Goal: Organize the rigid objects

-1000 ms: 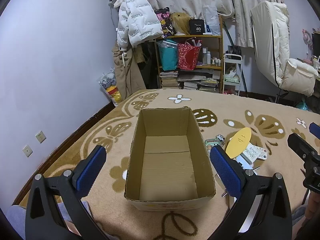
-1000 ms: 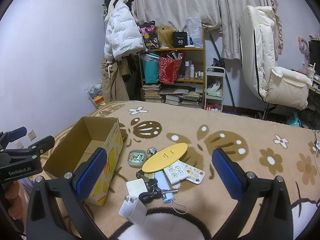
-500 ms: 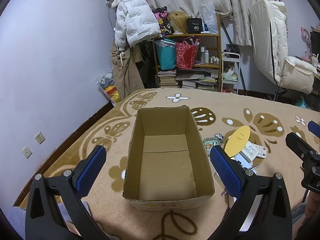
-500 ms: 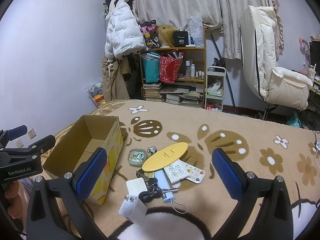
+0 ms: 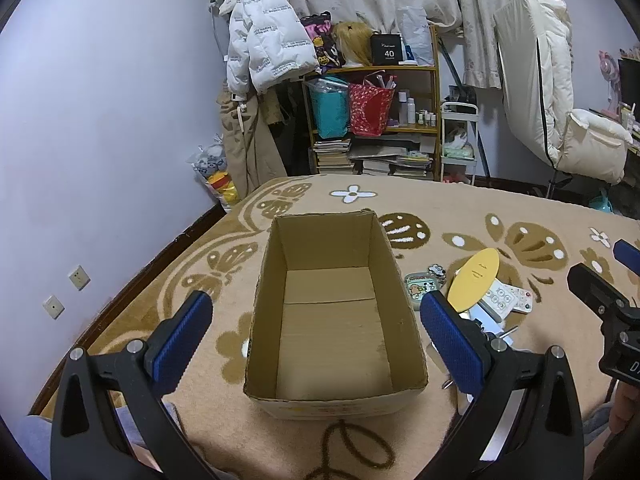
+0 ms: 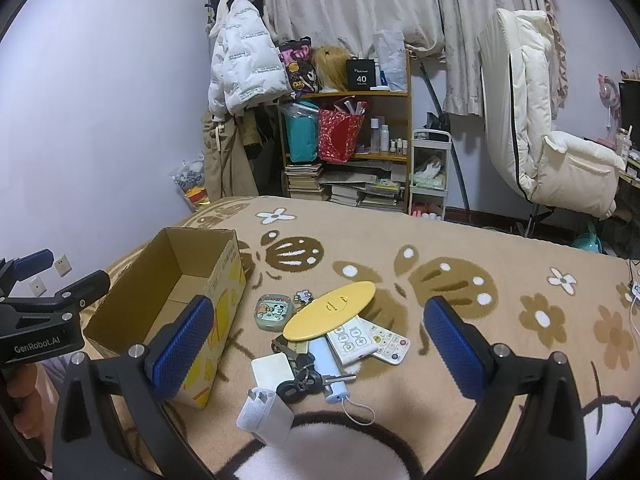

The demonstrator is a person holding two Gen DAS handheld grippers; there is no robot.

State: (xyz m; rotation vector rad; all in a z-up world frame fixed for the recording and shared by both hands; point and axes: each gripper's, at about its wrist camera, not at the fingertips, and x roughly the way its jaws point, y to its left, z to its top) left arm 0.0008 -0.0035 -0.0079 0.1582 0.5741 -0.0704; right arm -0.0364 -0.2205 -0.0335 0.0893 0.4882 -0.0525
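An empty cardboard box (image 5: 332,392) (image 6: 224,272) stands on the patterned blanket. My left gripper (image 5: 316,332) hovers wide open just in front of it, nothing between its blue pads. To the box's right lies a pile: a yellow oval disc (image 6: 330,316) (image 5: 474,280), two white remotes (image 6: 352,340), a small green case (image 6: 272,312), a white charger (image 6: 266,416), keys (image 6: 300,384) and a pale blue power bank (image 6: 330,372). My right gripper (image 6: 320,348) hangs open above this pile, holding nothing.
The brown flowered blanket (image 6: 500,320) covers the bed and stretches bare to the right. A wall (image 5: 100,140) runs along the left. Behind the bed stand a cluttered shelf (image 6: 348,152), hanging coats (image 6: 244,68) and a cream chair (image 6: 540,140).
The left wrist view has drifted slightly, so the box sits a touch lower and left. The pile and both open grippers look unchanged.
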